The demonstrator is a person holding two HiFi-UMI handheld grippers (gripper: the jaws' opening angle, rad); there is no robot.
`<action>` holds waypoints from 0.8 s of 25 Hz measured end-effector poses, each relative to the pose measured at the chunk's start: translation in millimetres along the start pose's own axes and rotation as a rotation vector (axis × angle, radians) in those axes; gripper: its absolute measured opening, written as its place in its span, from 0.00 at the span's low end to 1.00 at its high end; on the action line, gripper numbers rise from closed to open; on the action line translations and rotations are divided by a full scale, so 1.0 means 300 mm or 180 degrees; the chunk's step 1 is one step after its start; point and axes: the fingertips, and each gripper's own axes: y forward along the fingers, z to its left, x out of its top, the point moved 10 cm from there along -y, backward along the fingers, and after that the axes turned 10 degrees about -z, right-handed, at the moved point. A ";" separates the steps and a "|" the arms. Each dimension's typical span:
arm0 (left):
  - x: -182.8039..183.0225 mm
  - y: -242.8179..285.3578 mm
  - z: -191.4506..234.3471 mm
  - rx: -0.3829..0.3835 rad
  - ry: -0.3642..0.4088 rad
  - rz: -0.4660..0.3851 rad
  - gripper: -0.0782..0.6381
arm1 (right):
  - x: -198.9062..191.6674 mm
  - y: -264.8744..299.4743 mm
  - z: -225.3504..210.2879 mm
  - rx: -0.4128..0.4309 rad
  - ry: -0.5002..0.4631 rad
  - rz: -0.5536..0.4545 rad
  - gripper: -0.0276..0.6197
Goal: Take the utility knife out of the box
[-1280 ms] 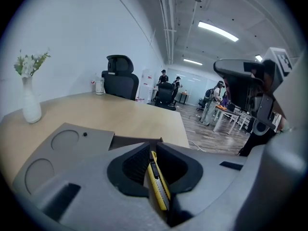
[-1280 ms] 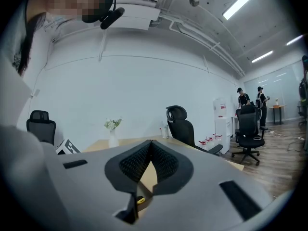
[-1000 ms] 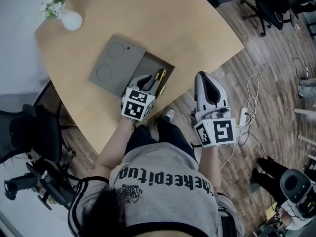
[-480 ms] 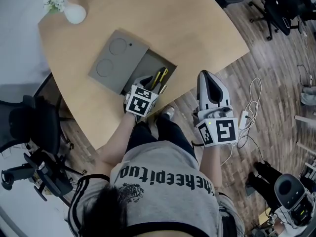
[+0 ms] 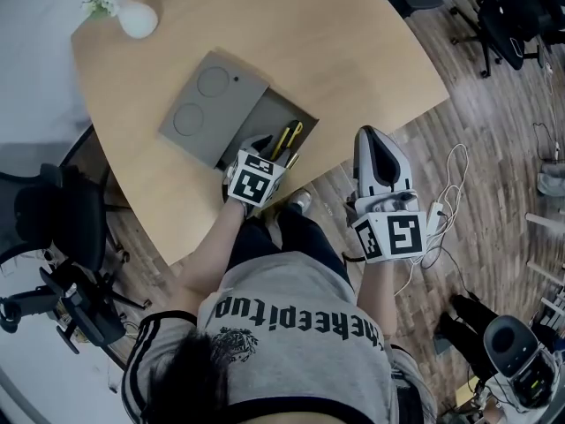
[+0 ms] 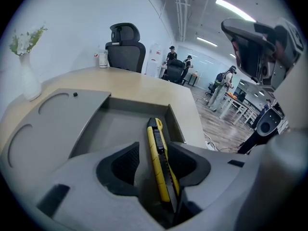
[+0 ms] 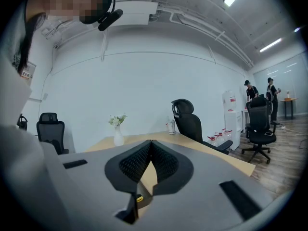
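Note:
A yellow and black utility knife (image 5: 285, 140) lies in a shallow grey box (image 5: 275, 113) sunk into the wooden table near its front edge. My left gripper (image 5: 268, 148) points steeply down into the box. In the left gripper view the knife (image 6: 158, 158) runs lengthwise between the jaws, which are opening. It lies close to the right pad (image 6: 185, 160), and the left pad (image 6: 126, 162) stands clear of it. My right gripper (image 5: 378, 144) hangs beside the table edge over the floor, shut with nothing in it; its pads (image 7: 161, 162) meet.
The box's grey lid (image 5: 207, 104), with two round marks, lies open to the left of the box. A white vase (image 5: 139, 20) with flowers stands at the table's far corner. Office chairs stand around, and cables (image 5: 446, 193) lie on the wood floor at right.
My left gripper has sunk a little toward the box. The right gripper has stayed where it was.

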 end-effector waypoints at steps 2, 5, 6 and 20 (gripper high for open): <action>-0.002 -0.003 0.011 0.0052 -0.0019 -0.0021 0.37 | 0.001 0.004 0.000 0.0013 -0.0003 -0.0005 0.05; -0.003 -0.010 0.028 0.0117 -0.0041 -0.0042 0.37 | 0.000 0.010 0.003 0.0034 -0.0007 -0.0011 0.05; -0.003 -0.013 0.034 0.0133 -0.0047 -0.0055 0.37 | -0.001 0.012 0.005 0.0040 -0.0006 -0.0010 0.05; 0.014 0.042 0.004 0.0152 0.0027 0.0099 0.37 | 0.001 0.026 -0.017 0.0050 -0.0002 -0.0010 0.05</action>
